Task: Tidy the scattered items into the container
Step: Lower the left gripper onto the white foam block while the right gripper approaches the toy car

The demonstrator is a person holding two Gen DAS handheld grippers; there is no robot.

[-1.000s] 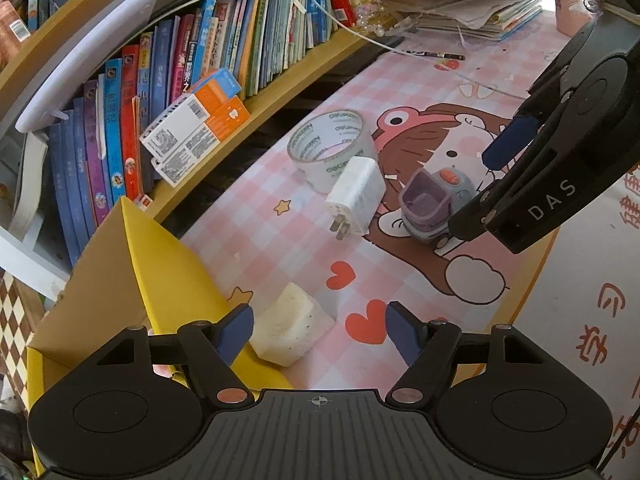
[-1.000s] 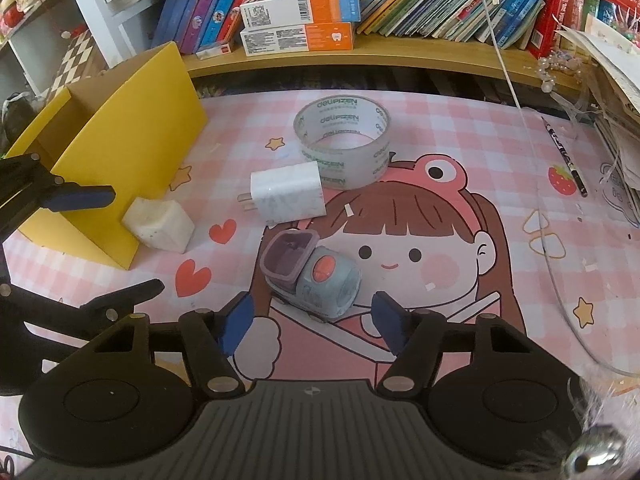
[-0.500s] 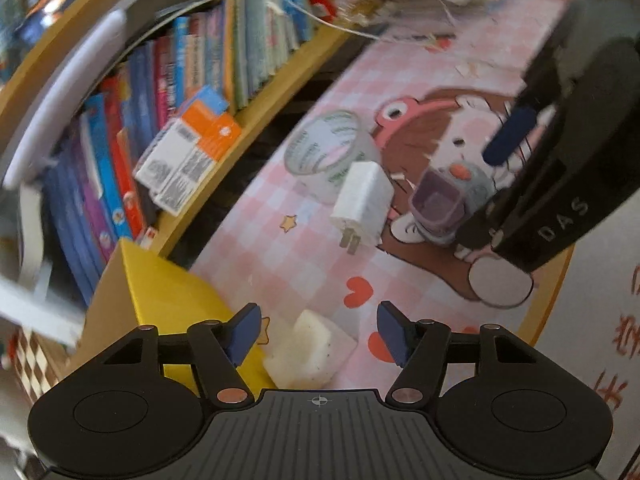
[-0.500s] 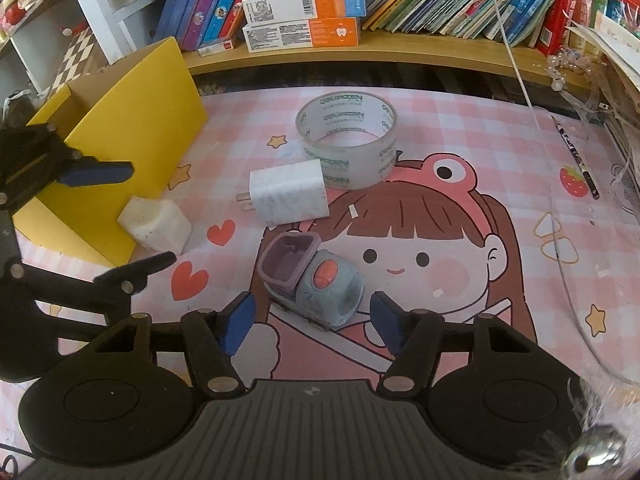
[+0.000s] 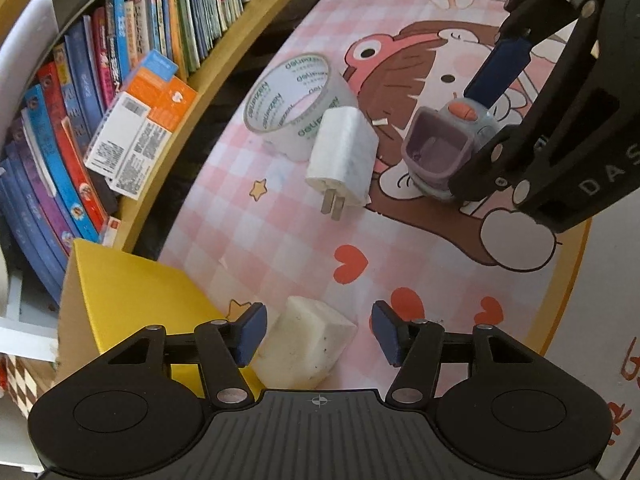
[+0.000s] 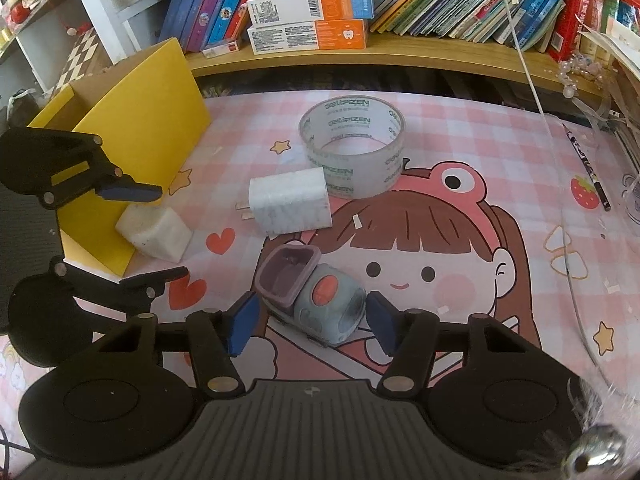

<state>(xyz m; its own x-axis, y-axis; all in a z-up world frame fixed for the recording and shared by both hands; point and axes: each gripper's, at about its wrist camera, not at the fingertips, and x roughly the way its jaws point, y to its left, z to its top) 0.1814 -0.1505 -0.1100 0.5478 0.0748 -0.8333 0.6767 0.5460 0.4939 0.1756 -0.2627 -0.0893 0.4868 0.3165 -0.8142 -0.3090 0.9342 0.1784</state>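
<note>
The left gripper (image 5: 318, 334) is held open astride the white block (image 5: 306, 346), which rests against the yellow box (image 5: 132, 304). The right gripper (image 6: 308, 322) is spread around the grey toy (image 6: 316, 296) on the mat (image 6: 460, 208); neither item is clamped.

Glossy clear tape roll (image 6: 354, 146), speckled matt eraser (image 5: 304, 346) — smooth printed mat (image 6: 460, 152), yellow cardboard box (image 6: 136, 120).

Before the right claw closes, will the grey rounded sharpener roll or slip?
The grey rounded plastic sharpener lies on its side between the open right claw, so it may roll. Its smooth curved shell could slip; it looks stiff and light.
</note>
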